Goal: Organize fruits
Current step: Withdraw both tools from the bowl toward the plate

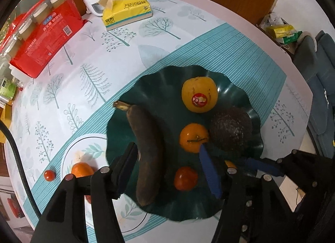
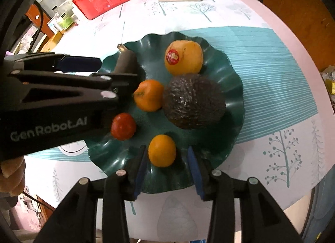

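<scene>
Left claw (image 1: 167, 172) is hanging spread over the bowl (image 1: 163, 88), straddling the banana (image 1: 146, 155) without pinching it. Right claw (image 2: 166, 169) is standing slightly spread around an orange (image 2: 162, 150) at the bowl's 6 o'clock, pads apart from it. Avocado (image 2: 193, 100) is lying at 3 o'clock

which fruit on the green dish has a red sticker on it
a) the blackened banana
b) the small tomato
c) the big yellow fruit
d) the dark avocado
c: the round red sticker sits on the skin of the big yellow fruit at the far side of the green dish; the avocado, banana and tomato show none.
</scene>
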{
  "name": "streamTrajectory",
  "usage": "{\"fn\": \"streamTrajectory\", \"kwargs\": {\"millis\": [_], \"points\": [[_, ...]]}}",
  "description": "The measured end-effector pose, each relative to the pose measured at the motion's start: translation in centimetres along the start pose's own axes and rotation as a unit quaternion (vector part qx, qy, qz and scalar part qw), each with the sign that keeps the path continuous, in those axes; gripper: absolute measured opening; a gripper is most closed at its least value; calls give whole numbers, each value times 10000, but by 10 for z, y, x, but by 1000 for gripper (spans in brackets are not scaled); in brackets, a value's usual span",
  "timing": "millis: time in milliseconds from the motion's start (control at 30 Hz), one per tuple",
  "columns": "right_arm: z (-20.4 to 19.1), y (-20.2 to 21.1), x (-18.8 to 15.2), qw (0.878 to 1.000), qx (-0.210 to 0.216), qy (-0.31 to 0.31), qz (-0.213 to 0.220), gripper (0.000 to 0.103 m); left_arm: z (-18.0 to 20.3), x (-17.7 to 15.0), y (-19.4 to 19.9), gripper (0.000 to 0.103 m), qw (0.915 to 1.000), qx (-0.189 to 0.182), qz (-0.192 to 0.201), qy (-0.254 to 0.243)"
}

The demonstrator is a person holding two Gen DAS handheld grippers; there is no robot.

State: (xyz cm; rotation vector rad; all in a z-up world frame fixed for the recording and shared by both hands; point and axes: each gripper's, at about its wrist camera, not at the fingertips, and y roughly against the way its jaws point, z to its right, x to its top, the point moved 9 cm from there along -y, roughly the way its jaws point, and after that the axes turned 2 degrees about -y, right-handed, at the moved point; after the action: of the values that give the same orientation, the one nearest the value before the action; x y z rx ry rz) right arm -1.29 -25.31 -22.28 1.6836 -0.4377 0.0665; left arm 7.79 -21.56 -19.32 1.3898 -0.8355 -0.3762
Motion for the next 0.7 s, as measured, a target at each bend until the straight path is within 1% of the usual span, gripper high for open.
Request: {"fn": "streamTrajectory", "kwargs": {"millis": [67, 133, 333, 433, 500, 700], "points": [[-2, 7, -2, 10000, -17, -21, 53, 40, -3, -4, 7, 61, 10000, -4, 27, -19], [-7, 12, -2, 9999, -25, -53, 94, 40, -9, -10, 18, 64, 10000, -12, 62, 4], [-28, 42, 2, 9991, -119, -62, 391, 40, -38, -27, 60, 66, 9994, 6, 326, 112], [-50, 58, 9, 9984, -142, -8, 556, 40, -63, -36, 91, 68, 9983, 70, 554, 188], [-64, 70, 14, 9975, -158, 17, 693, 40, -78, -40, 109, 72, 9971, 131, 706, 248], [-108, 108, 32, 9936, -113, 60, 1124, 40, -142, -56, 172, 72, 9895, 400, 1296, 493]]}}
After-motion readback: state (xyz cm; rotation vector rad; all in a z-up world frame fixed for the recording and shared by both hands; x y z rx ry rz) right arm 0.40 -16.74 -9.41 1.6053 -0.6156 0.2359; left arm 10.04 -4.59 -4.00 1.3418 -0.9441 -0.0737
